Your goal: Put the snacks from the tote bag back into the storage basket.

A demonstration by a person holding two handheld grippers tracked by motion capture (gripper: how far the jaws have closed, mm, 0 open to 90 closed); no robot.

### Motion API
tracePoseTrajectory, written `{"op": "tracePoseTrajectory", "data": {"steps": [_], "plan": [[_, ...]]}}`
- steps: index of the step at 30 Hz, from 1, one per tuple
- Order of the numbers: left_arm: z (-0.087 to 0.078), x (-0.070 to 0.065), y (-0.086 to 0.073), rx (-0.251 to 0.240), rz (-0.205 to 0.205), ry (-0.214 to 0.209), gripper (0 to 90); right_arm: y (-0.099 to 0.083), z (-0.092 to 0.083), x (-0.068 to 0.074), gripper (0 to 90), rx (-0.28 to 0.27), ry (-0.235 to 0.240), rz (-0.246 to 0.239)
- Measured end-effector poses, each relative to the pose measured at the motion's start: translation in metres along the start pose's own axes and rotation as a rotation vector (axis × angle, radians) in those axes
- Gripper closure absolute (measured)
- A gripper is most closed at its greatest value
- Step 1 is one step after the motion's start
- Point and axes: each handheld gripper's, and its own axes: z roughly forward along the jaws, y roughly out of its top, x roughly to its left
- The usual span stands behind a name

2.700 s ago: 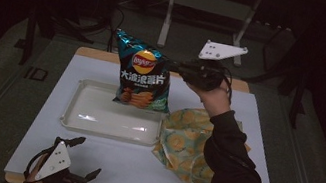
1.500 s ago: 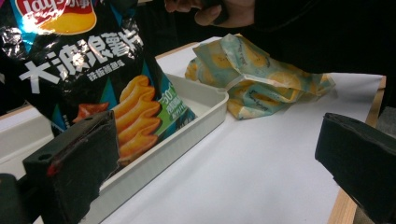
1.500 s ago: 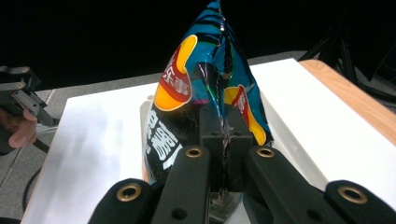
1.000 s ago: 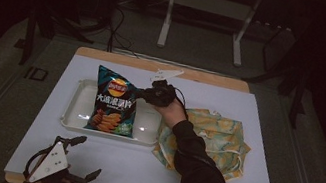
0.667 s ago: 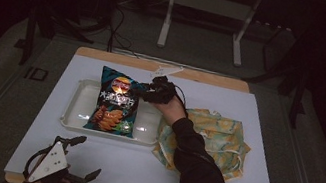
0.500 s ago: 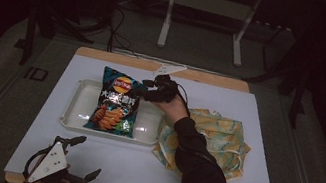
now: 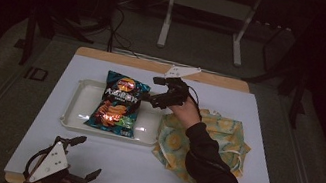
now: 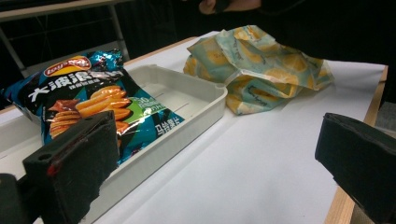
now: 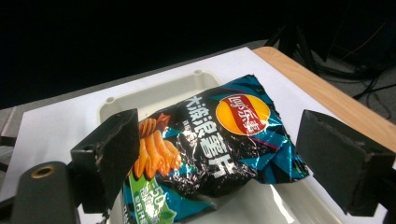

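Observation:
A blue bag of crisps [image 7: 118,104] lies in the white tray [image 7: 76,116], its top propped on the far rim. Just right of the bag's top, my right gripper [image 7: 151,89] hovers with its jaws wide. They have just been opening, and the pads touch nothing. In the right gripper view the crisp bag [image 9: 219,140] lies free on the tray [image 9: 154,93], beyond the spread jaws of the right gripper [image 9: 229,158]. My left gripper [image 7: 86,156] rests open at the table's near left edge. Between the jaws of the left gripper [image 8: 215,158] is bare mat.
A yellow-and-teal patterned bag [image 7: 224,133] lies crumpled right of the tray, partly under the person's forearm, and the left gripper view has it [image 8: 261,65] beyond the tray [image 8: 201,93]. A white mat [image 7: 137,168] covers the wooden table. Metal stands and cables are on the floor behind.
The right gripper lowered the crisp bag into the tray and let it go, then drew back to the right and up. The left gripper has not moved.

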Motion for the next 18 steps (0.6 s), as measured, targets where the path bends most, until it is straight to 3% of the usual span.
{"op": "tracePoseTrajectory", "data": {"steps": [6, 18], "plan": [[0.001, 0.000, 0.000, 0.004, 0.001, 0.001, 0.2, 0.000, -0.021, 0.006, 14.0, 0.019, -0.051, -0.025], [0.001, 0.000, -0.001, 0.007, 0.000, 0.004, 0.2, -0.016, -0.069, 0.006, 14.1, -0.005, -0.136, -0.007]]}}
